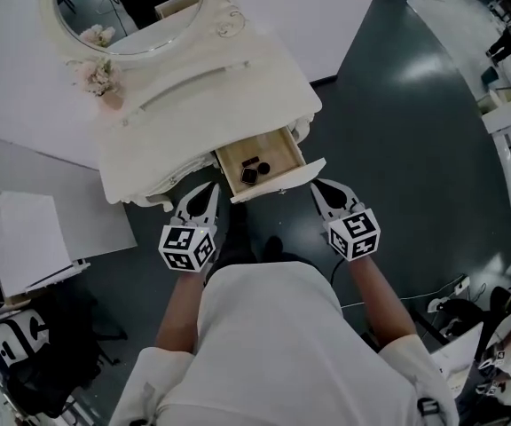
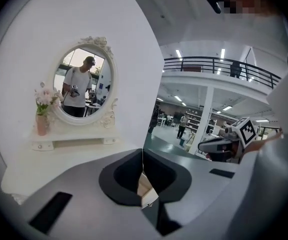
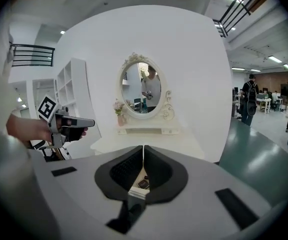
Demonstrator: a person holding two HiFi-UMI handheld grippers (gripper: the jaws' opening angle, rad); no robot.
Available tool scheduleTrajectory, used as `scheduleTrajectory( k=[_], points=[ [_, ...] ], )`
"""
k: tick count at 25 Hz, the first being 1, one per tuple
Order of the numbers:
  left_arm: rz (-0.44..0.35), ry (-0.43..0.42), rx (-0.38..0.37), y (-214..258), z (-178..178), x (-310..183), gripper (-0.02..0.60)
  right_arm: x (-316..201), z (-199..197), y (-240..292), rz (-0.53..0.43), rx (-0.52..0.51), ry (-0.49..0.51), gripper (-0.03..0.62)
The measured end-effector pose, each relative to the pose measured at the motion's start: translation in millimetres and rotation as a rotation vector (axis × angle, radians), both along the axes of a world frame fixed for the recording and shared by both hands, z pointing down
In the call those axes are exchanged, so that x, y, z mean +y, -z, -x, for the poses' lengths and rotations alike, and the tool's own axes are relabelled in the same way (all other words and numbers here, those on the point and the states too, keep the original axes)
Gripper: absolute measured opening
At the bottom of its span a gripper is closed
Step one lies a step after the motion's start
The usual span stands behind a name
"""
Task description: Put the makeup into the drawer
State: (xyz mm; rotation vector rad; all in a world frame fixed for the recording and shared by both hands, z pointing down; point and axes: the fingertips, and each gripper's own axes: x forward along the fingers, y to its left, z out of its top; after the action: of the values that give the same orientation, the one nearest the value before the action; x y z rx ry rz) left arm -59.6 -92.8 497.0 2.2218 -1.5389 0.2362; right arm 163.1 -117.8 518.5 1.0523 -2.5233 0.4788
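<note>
Both of my grippers are clenched on nothing: the left gripper [image 1: 209, 192] and the right gripper [image 1: 320, 187] flank the front of the pulled-out pale wooden drawer [image 1: 284, 177]. Two small dark makeup cases [image 1: 250, 174] lie inside. I judge only closing remains, pushing straight ahead toward the cream vanity table [image 1: 202, 105].

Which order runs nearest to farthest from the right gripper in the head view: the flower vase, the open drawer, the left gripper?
1. open drawer, just left of the right gripper.
2. left gripper, past the drawer's other side.
3. flower vase, far back left on the dresser top.
</note>
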Motion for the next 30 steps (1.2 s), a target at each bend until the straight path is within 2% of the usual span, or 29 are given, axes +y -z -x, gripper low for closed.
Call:
scheduleTrajectory(
  k=[4,8,12,17,21,30],
  points=[
    [-0.014,0.056,0.009,7,3,27,0.020,11,0,6,-0.034,0.017,0.040,0.029],
    [-0.016,0.068,-0.002,9,7,47,0.020,20,0,13,-0.062,0.029,0.049,0.029],
    [-0.022,0.052,-0.042,9,17,58,0.020,27,7,15,-0.088,0.052,0.055,0.029],
    [-0.066,0.034,-0.078,20,34,65,0.019,30,20,24,-0.119,0.051,0.037,0.029],
    [-0.072,0.005,-0.066,25,46,67,0.020,32,31,33,-0.134,0.033,-0.017,0.029],
    [-0.081,-0.059,-0.053,33,70,69,0.020,39,57,52,-0.190,0.036,-0.035,0.029]
  ],
)
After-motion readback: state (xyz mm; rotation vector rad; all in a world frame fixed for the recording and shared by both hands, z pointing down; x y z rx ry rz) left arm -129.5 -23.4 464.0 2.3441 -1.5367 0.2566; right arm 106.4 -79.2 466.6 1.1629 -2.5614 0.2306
